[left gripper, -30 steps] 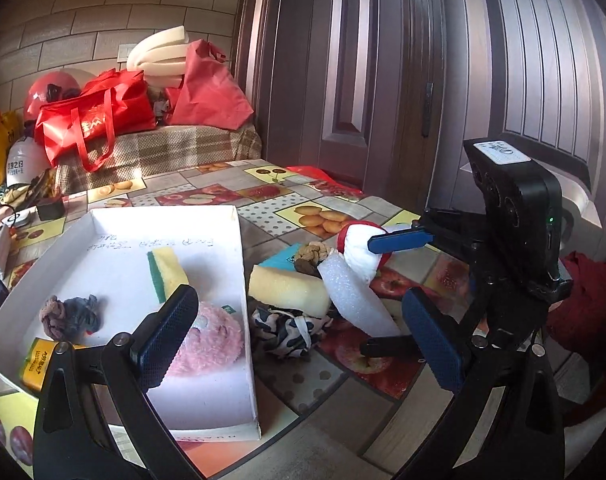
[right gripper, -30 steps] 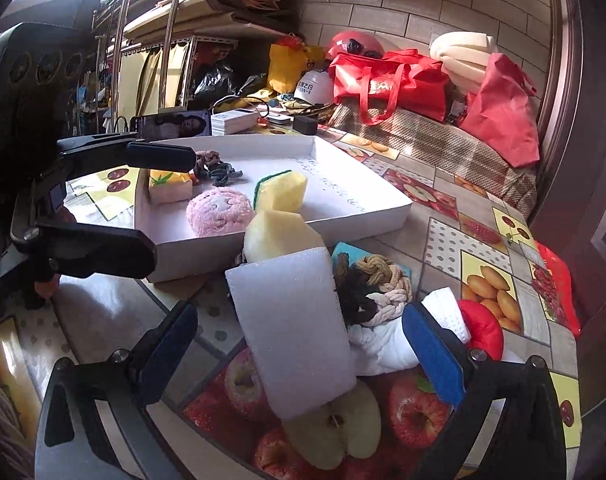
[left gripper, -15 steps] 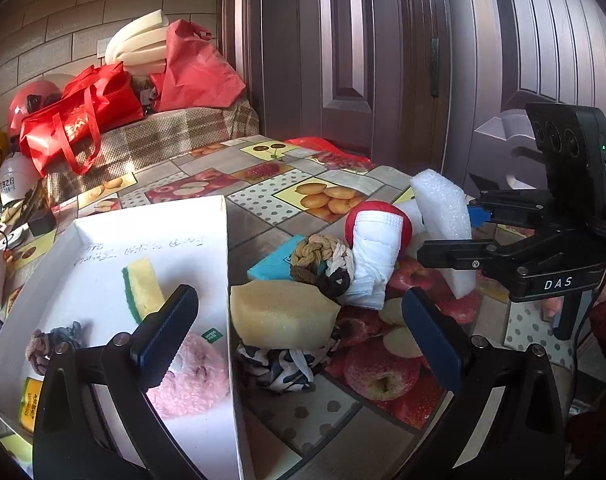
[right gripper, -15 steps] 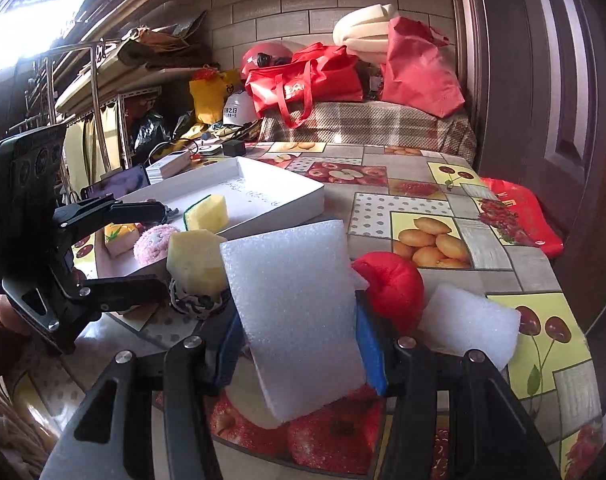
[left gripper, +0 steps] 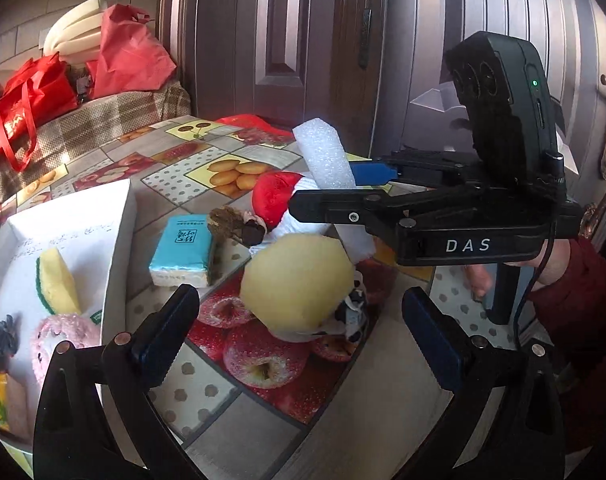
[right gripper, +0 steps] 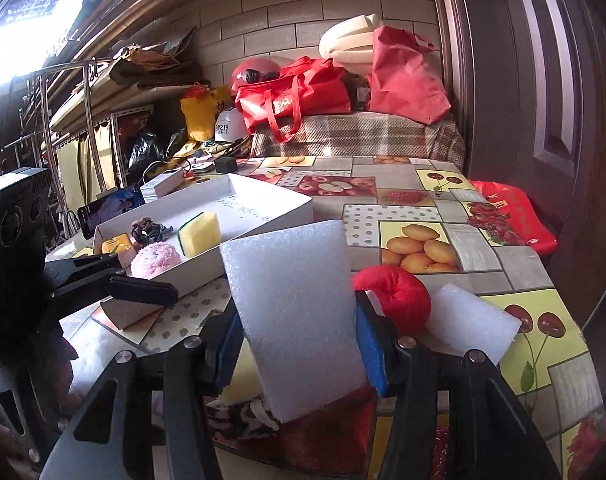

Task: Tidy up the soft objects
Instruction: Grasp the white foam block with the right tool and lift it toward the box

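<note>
Since the earlier frames, white foam pad (right gripper: 295, 316) had left the tabletop pile and stood lifted, clamped between the pads of right gripper (right gripper: 299, 340), while left gripper (left gripper: 299, 332) had swung over the yellow sponge (left gripper: 299, 280), jaws wide and empty. Already in white tray (right gripper: 279, 200): green-backed sponge (right gripper: 201, 232), pink plush (right gripper: 155, 258), dark scrunchie (right gripper: 147, 230), yellow packet (right gripper: 117, 245). Outstanding on tablecloth (right gripper: 403, 196), by judgement about half the lot: held pad, yellow sponge, patterned cloth (left gripper: 351, 320) beneath it, tissue pack (left gripper: 183, 248), braided rope (left gripper: 235, 224), red-and-white plush (left gripper: 275, 196), second foam piece (right gripper: 471, 324).
</note>
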A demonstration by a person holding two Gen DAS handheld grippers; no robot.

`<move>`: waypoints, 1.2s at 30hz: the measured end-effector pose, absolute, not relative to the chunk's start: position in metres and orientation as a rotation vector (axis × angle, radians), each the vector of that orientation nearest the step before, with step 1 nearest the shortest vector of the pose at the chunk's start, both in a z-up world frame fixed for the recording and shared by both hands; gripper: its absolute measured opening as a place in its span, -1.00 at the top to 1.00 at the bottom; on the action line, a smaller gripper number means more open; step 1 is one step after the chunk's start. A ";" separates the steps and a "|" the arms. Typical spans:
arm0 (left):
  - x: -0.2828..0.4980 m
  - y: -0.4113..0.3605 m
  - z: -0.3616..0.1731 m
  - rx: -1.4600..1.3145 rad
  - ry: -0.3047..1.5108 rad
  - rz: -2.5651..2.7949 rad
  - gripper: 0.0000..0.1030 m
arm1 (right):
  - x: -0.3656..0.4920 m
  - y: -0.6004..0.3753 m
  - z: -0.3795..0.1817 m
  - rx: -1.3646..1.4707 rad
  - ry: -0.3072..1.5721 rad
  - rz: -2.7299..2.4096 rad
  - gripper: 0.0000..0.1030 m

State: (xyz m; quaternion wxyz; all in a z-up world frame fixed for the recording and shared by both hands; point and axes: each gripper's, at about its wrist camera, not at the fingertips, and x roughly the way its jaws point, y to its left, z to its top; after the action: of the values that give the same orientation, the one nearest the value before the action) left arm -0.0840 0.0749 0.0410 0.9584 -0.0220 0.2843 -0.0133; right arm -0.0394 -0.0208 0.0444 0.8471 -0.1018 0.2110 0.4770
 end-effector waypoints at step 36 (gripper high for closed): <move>-0.092 0.087 0.044 -0.109 0.502 0.072 0.58 | -0.043 -0.055 0.053 -0.061 0.325 0.894 -0.01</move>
State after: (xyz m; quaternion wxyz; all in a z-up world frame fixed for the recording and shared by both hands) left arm -0.0923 0.0875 0.0436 0.9665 -0.0541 0.2482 0.0358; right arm -0.0432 -0.0551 0.0532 0.8885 -0.0295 0.1566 0.4302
